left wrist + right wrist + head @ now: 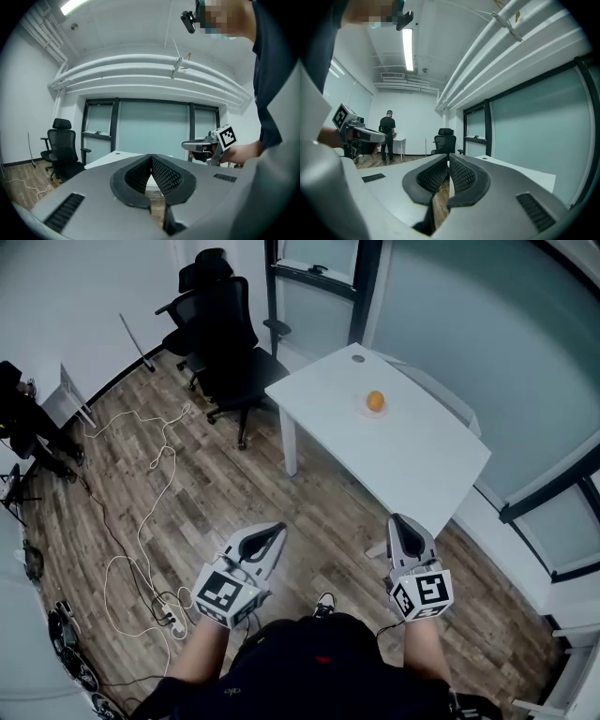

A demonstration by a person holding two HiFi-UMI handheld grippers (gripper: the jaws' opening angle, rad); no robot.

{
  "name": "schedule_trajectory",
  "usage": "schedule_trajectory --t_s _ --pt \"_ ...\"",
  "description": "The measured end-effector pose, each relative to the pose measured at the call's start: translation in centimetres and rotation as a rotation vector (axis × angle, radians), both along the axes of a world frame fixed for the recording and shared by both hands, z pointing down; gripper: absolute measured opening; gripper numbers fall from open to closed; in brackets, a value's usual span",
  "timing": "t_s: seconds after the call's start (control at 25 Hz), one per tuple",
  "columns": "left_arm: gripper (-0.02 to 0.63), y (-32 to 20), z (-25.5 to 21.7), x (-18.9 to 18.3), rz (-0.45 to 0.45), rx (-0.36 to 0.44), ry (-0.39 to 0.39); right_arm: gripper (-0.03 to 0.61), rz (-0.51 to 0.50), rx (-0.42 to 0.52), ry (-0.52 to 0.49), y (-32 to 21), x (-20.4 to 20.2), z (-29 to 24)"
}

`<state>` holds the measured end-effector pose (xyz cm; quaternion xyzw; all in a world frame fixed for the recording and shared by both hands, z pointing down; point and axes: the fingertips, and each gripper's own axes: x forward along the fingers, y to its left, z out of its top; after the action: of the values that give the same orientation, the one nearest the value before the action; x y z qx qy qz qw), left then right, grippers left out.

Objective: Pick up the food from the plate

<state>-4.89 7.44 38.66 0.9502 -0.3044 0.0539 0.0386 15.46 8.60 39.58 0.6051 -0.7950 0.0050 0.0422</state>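
Note:
An orange round piece of food (375, 400) sits on a small white plate (374, 412) on the white table (412, 451), far ahead of both grippers. My left gripper (278, 530) is held low over the wooden floor, well short of the table, shut with nothing between its jaws. My right gripper (400, 524) hovers by the table's near edge, also shut and empty. In the left gripper view the jaws (151, 158) meet at the tips, and the right gripper (187, 146) shows beyond them. The right gripper view shows its jaws (448, 157) closed, with the table (529, 176) to the right.
Two black office chairs (225, 343) stand at the table's far left. White cables (141, 521) and a power strip (173, 620) lie on the floor at left. Glass partition walls (469, 324) run behind the table. A person (387, 136) stands far off beside a desk.

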Motion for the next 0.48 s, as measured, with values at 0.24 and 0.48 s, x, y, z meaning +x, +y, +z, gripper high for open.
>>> schedule_trajectory --t_s 0.24,0.48 --pt "0.02 -4.3 0.2 6.8 -0.04 -0.025 -0.009 0.031 0.001 -0.007 -0.018 -4.3 7.5 1.0" --pt "0.02 -7.8 1.4 10.5 -0.02 -0.027 -0.04 0.031 0.01 -0.027 -0.034 -8.0 10.9 2.8"
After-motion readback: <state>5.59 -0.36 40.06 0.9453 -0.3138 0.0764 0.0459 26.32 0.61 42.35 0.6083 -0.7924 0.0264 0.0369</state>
